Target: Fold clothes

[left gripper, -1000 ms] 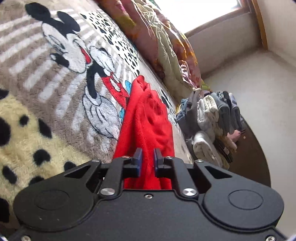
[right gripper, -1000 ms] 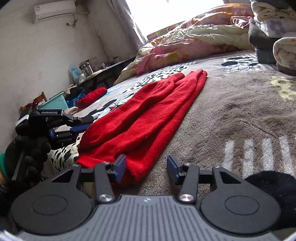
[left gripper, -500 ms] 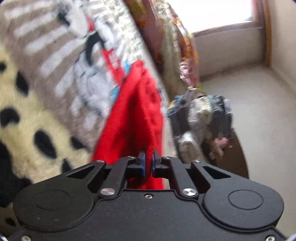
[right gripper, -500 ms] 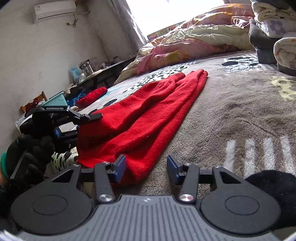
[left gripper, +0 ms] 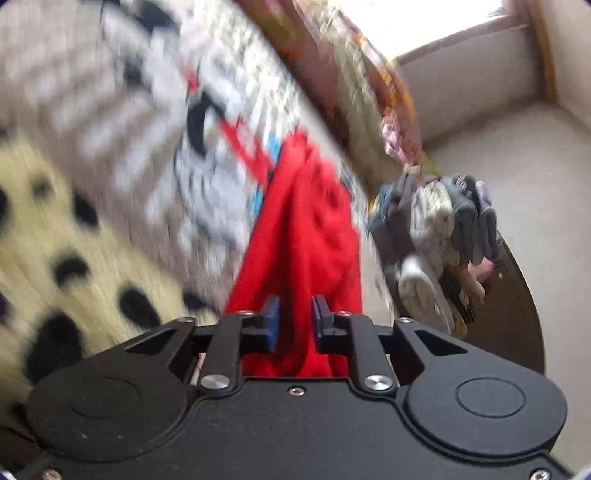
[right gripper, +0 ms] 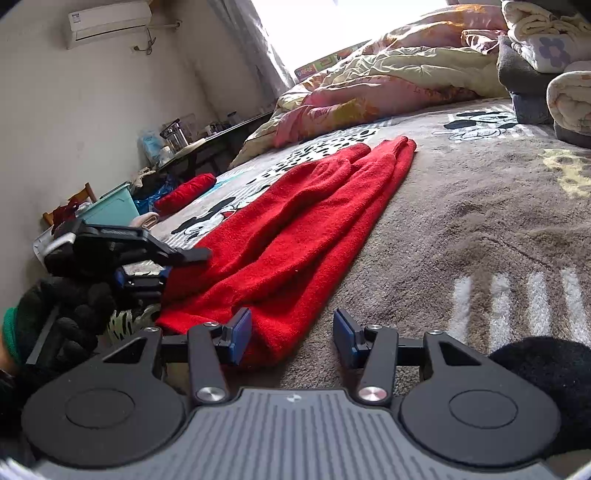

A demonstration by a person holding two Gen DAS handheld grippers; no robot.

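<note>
The red garment (right gripper: 295, 236) lies long and narrow across mid-frame on the bed (right gripper: 480, 229). The left gripper (left gripper: 294, 325) is opening around its edge; the right gripper (right gripper: 292, 334) is spread over its near end.

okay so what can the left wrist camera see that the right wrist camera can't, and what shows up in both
Only the left wrist view shows the dark round table beside the bed and the left gripper head-on, jaws opening with red cloth between them. Only the right wrist view shows the air conditioner, the teal bin, the gloved hand and the right gripper, jaws apart around the garment's near corner. Both show the red garment on the cartoon-print blanket, the crumpled quilt and stacked folded bedding.
</note>
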